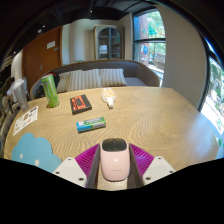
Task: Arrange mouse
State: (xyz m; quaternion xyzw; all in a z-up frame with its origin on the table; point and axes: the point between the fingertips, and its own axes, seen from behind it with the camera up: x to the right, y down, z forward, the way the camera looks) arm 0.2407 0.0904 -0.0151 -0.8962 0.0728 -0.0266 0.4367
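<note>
Gripper view: the claw [114, 166] grips a white mouse [114, 158], both purple pads [88, 158] pressed to its flanks, just above the near edge of the round wooden desk [150, 115]. Its long axis runs straight ahead along the fingers; which end is the front I cannot tell. To place it well, I judge, lower it level onto bare wood ahead, clear of the green box [91, 124], before letting go.
</note>
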